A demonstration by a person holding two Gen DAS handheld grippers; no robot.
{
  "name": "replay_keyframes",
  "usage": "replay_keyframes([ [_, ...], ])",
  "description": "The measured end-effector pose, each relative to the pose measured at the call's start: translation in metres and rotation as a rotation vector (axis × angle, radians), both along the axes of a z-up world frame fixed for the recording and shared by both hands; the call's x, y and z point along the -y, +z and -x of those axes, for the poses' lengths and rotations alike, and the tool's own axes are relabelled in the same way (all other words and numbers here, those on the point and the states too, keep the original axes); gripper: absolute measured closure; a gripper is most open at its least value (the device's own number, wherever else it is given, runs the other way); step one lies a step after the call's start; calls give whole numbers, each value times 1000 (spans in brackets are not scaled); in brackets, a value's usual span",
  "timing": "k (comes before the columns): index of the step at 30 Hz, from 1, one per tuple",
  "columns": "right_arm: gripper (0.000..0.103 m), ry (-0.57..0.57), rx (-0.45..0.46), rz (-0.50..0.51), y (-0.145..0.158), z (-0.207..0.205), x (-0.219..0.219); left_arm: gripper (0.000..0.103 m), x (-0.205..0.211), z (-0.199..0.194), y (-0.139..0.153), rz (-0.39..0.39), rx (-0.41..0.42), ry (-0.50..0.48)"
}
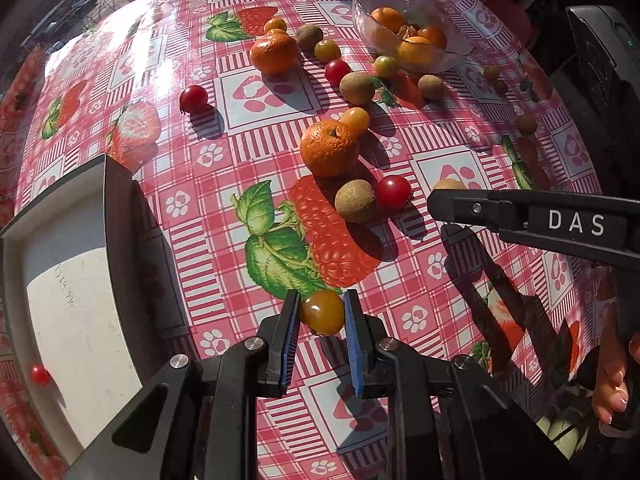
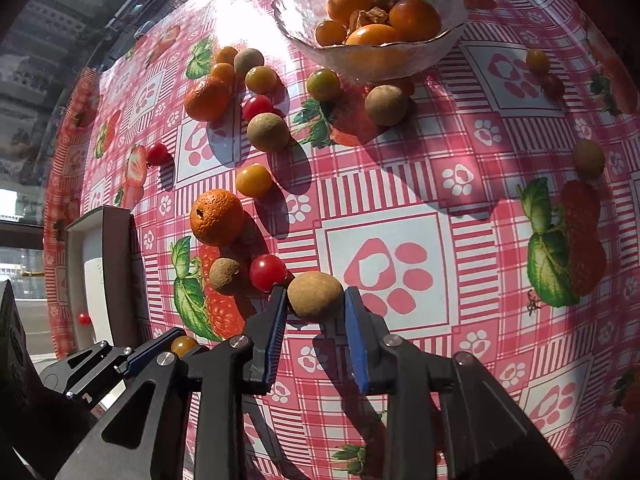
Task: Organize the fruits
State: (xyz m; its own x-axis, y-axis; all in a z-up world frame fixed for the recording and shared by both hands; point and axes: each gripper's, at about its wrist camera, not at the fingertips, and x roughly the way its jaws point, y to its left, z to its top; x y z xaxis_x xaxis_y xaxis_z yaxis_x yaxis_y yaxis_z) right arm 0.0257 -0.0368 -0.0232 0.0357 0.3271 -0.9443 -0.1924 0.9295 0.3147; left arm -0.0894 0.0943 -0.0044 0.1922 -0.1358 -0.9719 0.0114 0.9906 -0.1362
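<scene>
The left gripper [image 1: 322, 312], black with ribbed blue pads, is clamped on a glossy amber-yellow cherry tomato [image 1: 322, 312], smooth and slightly oval, held near the front of a round table under a shiny pink checked oilcloth [image 1: 400, 280] printed with strawberries and paw marks. The right gripper [image 2: 316, 300] points down at a matte, tan, rough-skinned round fruit [image 2: 315, 295] that sits between its pads; the left pad looks to touch it, but a sliver of gap shows at the right pad, so a firm grip cannot be confirmed. In the left view that gripper's arm bears the white letters "DAS" [image 1: 576, 222].

Loose fruit is scattered across the middle of the cloth: a dimpled orange mandarin [image 1: 329, 148], a smooth red cherry tomato [image 1: 393, 191] and another dull brown round fruit [image 1: 355, 201]. At the far right stands a clear textured glass bowl [image 2: 448, 36] holding orange fruit and a papery husk. At the near left lies a white flat tray with a dark rim [image 1: 116, 240], cut off by the frame edge, with one small red ball [image 1: 39, 374] on it. Fingertips [image 1: 612, 388] show at the right edge.
</scene>
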Motion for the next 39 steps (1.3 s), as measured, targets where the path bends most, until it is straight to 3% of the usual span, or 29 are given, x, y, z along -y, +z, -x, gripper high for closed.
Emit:
replay_keyframes([
  [15,72,41,-7,-67,39,49,-15,80,-41,41,46,24,48,58],
  [28,72,162,9,-75,63,75,-82,80,-108,85,61,13,71,186],
  [39,72,304,23,-75,73,98,-152,80,-171,125,56,-2,62,316],
])
